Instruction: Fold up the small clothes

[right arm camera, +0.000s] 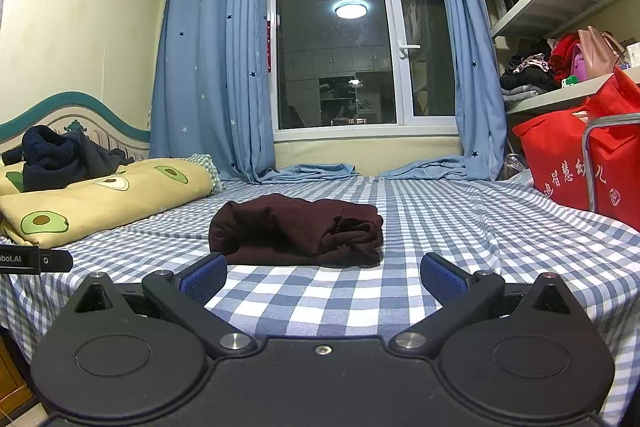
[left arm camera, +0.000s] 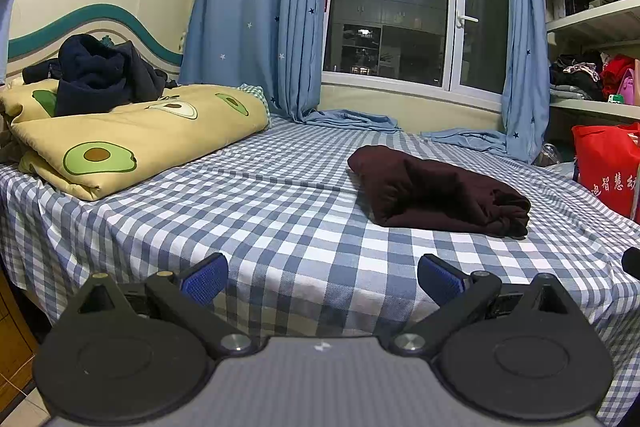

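1. Hovering left of the maroon garment [left arm camera: 436, 189], the left claw [left arm camera: 322, 277] gapes wide, holding nothing;
2. the garment lies bundled in folds mid-bed [right arm camera: 460, 227], perhaps finished, perhaps needing squaring;
3. the right claw [right arm camera: 323, 277], just before the garment, is likewise spread and unladen.

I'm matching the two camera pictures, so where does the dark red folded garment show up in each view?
Left wrist view: the dark red garment lies right of centre on the checked sheet.
Right wrist view: it lies at centre, just beyond the open fingers.
Shared landmark: the window behind it.
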{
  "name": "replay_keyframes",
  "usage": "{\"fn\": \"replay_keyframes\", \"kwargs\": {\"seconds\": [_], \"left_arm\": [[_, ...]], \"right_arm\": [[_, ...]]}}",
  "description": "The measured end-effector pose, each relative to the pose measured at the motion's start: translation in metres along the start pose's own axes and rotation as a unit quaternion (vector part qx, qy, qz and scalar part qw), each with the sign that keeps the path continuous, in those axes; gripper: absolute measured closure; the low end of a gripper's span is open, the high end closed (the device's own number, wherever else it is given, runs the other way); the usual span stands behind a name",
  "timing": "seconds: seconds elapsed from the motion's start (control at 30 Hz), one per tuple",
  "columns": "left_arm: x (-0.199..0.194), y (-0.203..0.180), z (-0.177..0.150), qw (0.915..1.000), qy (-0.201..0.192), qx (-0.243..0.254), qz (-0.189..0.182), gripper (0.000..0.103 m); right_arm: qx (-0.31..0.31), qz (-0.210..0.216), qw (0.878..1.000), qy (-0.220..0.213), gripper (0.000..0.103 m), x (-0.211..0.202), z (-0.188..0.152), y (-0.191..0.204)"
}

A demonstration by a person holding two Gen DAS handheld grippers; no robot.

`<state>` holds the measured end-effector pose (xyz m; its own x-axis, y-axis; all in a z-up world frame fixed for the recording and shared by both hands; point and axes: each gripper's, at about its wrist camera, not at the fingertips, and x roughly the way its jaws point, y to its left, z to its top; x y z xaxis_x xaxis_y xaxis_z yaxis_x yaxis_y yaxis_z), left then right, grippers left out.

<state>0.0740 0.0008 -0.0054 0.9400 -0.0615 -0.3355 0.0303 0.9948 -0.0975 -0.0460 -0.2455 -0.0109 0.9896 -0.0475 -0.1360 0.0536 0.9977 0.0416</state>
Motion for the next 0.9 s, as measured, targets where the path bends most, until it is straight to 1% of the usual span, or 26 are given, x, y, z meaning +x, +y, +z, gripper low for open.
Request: {"fn": "replay_keyframes", "kwargs": {"seconds": [0.53, 0.8, 0.9], "left_arm": [[-0.0003, 0.0001, -0.0002, 1.0, 0.0, 0.0, 0.001, 0.001], [-0.0008, -0.0028, 0.0002, 0.9999, 0.008, 0.001, -0.007, 0.001], [-0.0007, -0.0073, 0.0011, 0.9999, 0.009, 0.007, 0.001, 0.001]], "right_arm": [[0.001, 0.0, 1.0, 0.0, 0.0, 0.0001, 0.0, 0.0001], [0.001, 0.006, 1.0, 0.003, 0.0, 0.0017, 0.0022, 0.0037], [0.001, 0.008, 1.0, 0.003, 0.0, 0.0032, 0.0035, 0.0056]]}}
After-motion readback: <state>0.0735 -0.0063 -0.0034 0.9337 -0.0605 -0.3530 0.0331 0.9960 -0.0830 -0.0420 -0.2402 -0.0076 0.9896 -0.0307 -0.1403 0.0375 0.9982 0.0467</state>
